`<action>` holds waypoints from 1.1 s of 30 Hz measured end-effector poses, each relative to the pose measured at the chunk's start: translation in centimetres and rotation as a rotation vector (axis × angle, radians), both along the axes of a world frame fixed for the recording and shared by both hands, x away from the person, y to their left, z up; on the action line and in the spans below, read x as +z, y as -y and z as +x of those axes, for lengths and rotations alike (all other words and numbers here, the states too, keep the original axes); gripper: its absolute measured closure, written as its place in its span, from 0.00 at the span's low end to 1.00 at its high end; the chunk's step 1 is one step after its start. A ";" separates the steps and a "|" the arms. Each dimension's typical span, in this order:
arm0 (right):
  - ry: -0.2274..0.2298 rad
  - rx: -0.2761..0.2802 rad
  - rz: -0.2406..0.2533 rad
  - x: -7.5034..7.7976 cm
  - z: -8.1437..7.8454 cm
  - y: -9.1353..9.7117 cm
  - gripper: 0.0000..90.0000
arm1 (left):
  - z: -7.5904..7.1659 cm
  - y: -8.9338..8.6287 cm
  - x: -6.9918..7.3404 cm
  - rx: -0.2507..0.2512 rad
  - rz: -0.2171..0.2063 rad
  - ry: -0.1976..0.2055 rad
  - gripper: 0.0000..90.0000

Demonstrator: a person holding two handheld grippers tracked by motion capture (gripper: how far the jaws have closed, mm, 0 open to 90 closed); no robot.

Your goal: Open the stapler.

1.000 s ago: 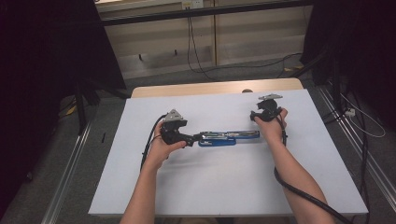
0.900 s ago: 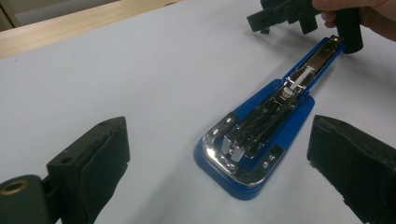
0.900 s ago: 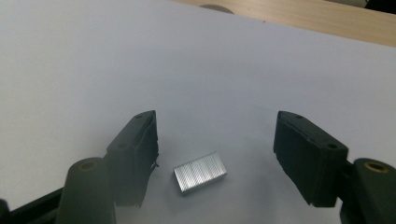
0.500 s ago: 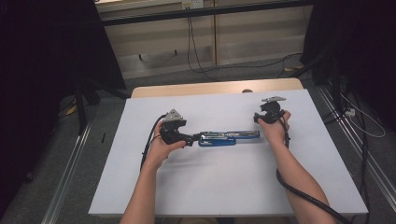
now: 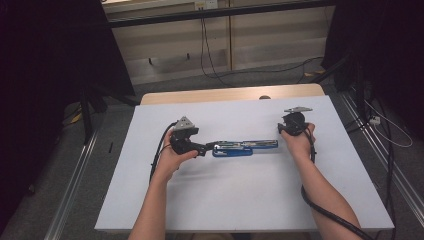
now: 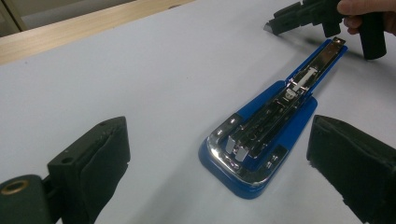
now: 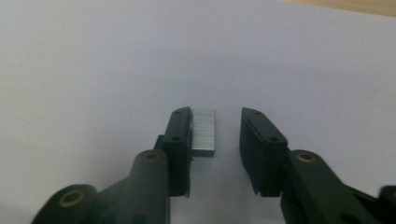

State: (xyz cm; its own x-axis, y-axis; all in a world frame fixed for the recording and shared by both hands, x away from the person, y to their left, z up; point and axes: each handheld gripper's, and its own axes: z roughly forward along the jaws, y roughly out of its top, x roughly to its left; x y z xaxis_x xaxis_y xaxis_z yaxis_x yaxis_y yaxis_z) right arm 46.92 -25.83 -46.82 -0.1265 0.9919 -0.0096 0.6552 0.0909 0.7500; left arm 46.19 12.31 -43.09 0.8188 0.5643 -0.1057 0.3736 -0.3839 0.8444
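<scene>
In the high view, a blue stapler (image 5: pixel 239 148) is seen lying opened flat on the white table (image 5: pixel 240 200), between the left gripper (image 5: pixel 210 147) and the right gripper (image 5: pixel 281 131). In the left gripper view, the empty magazine is faced by wide jaws, with the forearm kept low. In the right gripper view, a strip of staples (image 7: pixel 203 132) is framed by jaws that have just been closing, one pad touching, the other apart; gripping and loading are judged still outstanding.
</scene>
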 end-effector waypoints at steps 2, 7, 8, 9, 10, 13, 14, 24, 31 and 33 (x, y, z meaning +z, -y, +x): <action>-0.004 0.017 0.006 0.0 0.0 0.0 0.83 | 0.0 0.0 0.0 0.005 -0.007 0.000 0.07; -0.007 0.047 0.020 0.0 0.3 0.3 0.85 | 0.0 0.0 0.0 0.003 -0.009 0.000 0.07; -0.013 0.052 0.023 0.1 0.3 0.3 0.85 | 0.0 0.0 0.0 0.001 0.002 0.002 0.07; -0.017 0.054 0.025 0.1 0.4 0.4 0.85 | 0.1 0.0 -0.1 0.003 0.002 -0.003 0.07; -0.022 0.054 0.031 0.1 0.5 0.4 0.85 | 0.0 0.0 -0.1 0.004 0.001 -0.008 0.07; -0.024 0.058 0.030 0.1 0.6 0.4 0.88 | 0.0 -0.2 -0.1 0.006 0.007 -0.007 0.07; -0.026 0.065 0.022 0.2 0.7 0.4 0.88 | 0.0 -0.2 0.0 0.006 0.010 -0.005 0.07; -0.033 0.103 0.035 0.3 0.8 0.8 0.88 | 0.1 -0.3 0.0 0.014 0.010 -0.012 0.07; -0.007 0.128 0.098 0.5 0.1 1.4 0.88 | 0.1 -0.6 0.1 0.030 0.015 -0.022 0.07; -0.005 0.151 0.102 0.9 -0.2 1.4 0.88 | 0.0 -0.6 0.2 0.036 0.008 -0.023 0.07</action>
State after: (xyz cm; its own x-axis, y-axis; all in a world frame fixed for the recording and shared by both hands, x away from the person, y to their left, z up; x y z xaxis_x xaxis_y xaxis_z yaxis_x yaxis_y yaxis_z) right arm 46.73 -27.22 -45.95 -0.2738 0.9574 0.0914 0.6438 0.1118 0.7570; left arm 46.20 12.96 -42.91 0.7954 0.5941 -0.1197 0.4067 -0.3768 0.8322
